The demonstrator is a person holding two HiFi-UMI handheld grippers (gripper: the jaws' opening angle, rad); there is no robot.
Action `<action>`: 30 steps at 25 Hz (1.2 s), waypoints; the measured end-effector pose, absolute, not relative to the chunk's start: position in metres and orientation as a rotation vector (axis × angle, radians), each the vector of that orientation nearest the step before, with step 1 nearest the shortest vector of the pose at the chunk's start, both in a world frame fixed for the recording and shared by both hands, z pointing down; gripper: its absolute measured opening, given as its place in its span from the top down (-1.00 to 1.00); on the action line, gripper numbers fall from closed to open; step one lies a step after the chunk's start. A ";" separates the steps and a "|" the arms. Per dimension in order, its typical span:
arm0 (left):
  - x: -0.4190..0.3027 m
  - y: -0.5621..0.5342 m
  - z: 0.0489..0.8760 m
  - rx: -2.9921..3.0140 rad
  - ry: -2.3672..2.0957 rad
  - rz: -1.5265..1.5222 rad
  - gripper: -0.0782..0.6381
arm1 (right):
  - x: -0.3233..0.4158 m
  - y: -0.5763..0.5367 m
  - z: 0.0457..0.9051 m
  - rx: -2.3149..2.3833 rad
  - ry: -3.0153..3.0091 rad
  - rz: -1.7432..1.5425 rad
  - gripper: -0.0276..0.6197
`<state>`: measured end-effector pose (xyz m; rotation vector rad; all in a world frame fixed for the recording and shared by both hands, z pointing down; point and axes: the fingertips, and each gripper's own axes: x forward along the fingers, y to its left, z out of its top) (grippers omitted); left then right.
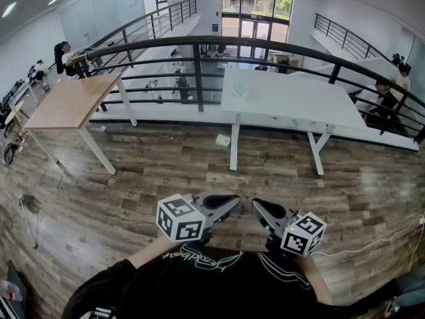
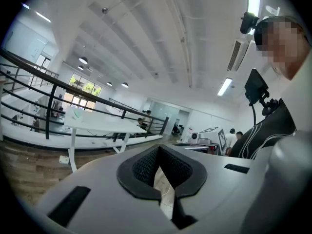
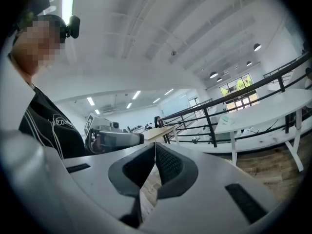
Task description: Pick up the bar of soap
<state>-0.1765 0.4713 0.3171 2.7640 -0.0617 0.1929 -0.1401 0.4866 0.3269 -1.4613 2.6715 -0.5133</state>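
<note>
Head view, looking steeply down, showed the person's left tool and right tool hanging side by side over the wood-plank floor, well short of the white desk. Their tips angled toward each other without touching. The person's black top filled the bottom edge of the frame.

Left gripper view showed that tool clenched, its ribbed pads meeting at the tips with nothing between them. Right gripper view showed the same, pads pressed together on nothing.

The bar of soap, a small pale-green block, lay on top of the white desk near its left end, well away from both tools. A small white object lay on the floor just in front of the white desk's left leg.

A curved black railing ran behind the white desk. A wooden desk stood to the white desk's left, on the same near side of the railing. Seated people were visible beyond the railing, to the right of the white desk.
</note>
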 end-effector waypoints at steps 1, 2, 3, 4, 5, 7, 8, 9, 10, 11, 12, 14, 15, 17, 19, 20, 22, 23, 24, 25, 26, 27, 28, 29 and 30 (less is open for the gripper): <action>-0.172 0.472 0.316 2.764 -0.061 0.195 0.77 | -0.136 0.487 0.326 -1.460 2.672 -0.510 0.86; -0.168 0.473 0.316 2.765 -0.061 0.197 0.77 | -0.132 0.488 0.324 -1.459 2.672 -0.506 0.86; -0.165 0.474 0.315 2.765 -0.061 0.198 0.77 | -0.128 0.488 0.323 -1.459 2.672 -0.502 0.86; -0.161 0.475 0.315 2.765 -0.061 0.200 0.77 | -0.125 0.490 0.323 -1.460 2.671 -0.499 0.86; -0.158 0.477 0.315 2.765 -0.061 0.201 0.77 | -0.122 0.491 0.322 -1.460 2.670 -0.497 0.86; -0.154 0.481 0.315 2.766 -0.061 0.203 0.77 | -0.117 0.495 0.323 -1.459 2.659 -0.498 0.86; -0.152 0.483 0.316 2.767 -0.062 0.206 0.77 | -0.114 0.497 0.323 -1.457 2.647 -0.507 0.86; -0.151 0.486 0.317 2.768 -0.062 0.208 0.77 | -0.112 0.500 0.324 -1.451 2.631 -0.522 0.86; -0.149 0.489 0.317 2.768 -0.062 0.211 0.77 | -0.109 0.502 0.325 -1.442 2.613 -0.538 0.86; -0.148 0.493 0.318 2.767 -0.062 0.213 0.77 | -0.107 0.505 0.325 -1.433 2.599 -0.551 0.86; -0.146 0.496 0.320 2.764 -0.062 0.215 0.77 | -0.105 0.507 0.326 -1.428 2.593 -0.558 0.86; -0.144 0.502 0.323 2.755 -0.062 0.222 0.77 | -0.103 0.513 0.330 -1.427 2.598 -0.559 0.86; -0.143 0.505 0.326 2.748 -0.064 0.228 0.77 | -0.102 0.515 0.332 -1.427 2.601 -0.562 0.86; -0.140 0.509 0.332 2.734 -0.067 0.246 0.77 | -0.099 0.520 0.339 -1.420 2.601 -0.587 0.86; -0.136 0.511 0.337 2.726 -0.067 0.265 0.77 | -0.097 0.521 0.346 -1.411 2.596 -0.617 0.86; -0.133 0.510 0.339 2.724 -0.065 0.272 0.77 | -0.095 0.520 0.348 -1.407 2.596 -0.625 0.86; -0.128 0.507 0.342 2.720 -0.062 0.278 0.77 | -0.091 0.518 0.352 -1.406 2.598 -0.633 0.86; -0.126 0.504 0.344 2.717 -0.061 0.281 0.77 | -0.088 0.515 0.354 -1.413 2.596 -0.635 0.86; -0.123 0.502 0.347 2.714 -0.059 0.283 0.77 | -0.083 0.512 0.357 -1.430 2.587 -0.638 0.86; -0.119 0.499 0.351 2.712 -0.056 0.286 0.77 | -0.077 0.508 0.360 -1.456 2.571 -0.642 0.86; -0.115 0.496 0.355 2.708 -0.051 0.289 0.77 | -0.069 0.504 0.364 -1.483 2.549 -0.649 0.86; -0.111 0.493 0.360 2.701 -0.045 0.292 0.77 | -0.061 0.500 0.369 -1.503 2.526 -0.662 0.86; -0.107 0.489 0.365 2.692 -0.038 0.295 0.77 | -0.056 0.496 0.373 -1.511 2.506 -0.680 0.86; -0.104 0.483 0.369 2.683 -0.033 0.297 0.77 | -0.051 0.491 0.377 -1.512 2.490 -0.699 0.86; -0.100 0.475 0.373 2.676 -0.028 0.298 0.77 | -0.047 0.484 0.380 -1.513 2.480 -0.713 0.86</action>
